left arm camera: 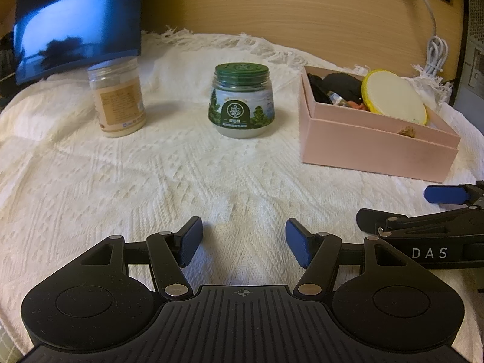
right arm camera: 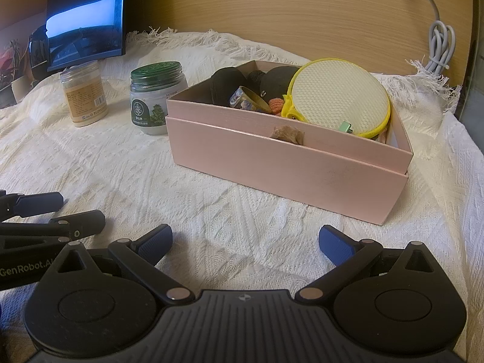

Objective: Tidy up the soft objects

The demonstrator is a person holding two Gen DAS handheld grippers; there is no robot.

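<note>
A pink box stands on the white knitted cloth and holds several soft things: a round yellow-rimmed mesh pad, black pads and a small orange piece. The box also shows in the left wrist view, at the right, with the mesh pad inside. My left gripper is open and empty, low over the cloth in front of the jars. My right gripper is open and empty, just in front of the box. Each gripper's fingers show at the edge of the other's view.
A green-lidded jar and a beige-labelled jar stand on the cloth left of the box. A dark monitor stands behind them. A white cable hangs on the wooden wall at the back right.
</note>
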